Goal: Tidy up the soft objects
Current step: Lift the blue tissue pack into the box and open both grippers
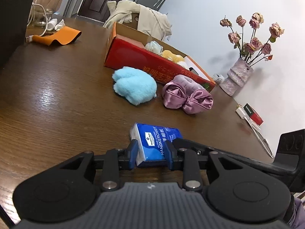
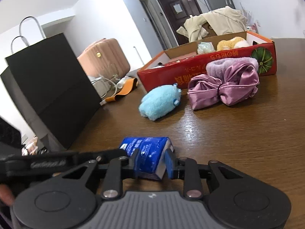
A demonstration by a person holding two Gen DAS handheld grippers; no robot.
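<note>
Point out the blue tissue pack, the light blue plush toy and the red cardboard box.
Blue tissue pack [image 1: 156, 145], left wrist view, printed top face.
Light blue plush toy [image 2: 159, 103], right wrist view, fluffy body.
Red cardboard box [image 1: 137, 57], left wrist view, long side wall.

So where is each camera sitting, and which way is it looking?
Left wrist: rides on the left gripper, looking along its fingers across the table toward the red box and flower vase.
Right wrist: rides on the right gripper, looking toward the same box, with a black bag on its left.
Both show the tissue pack, blue plush and purple bundle.
</note>
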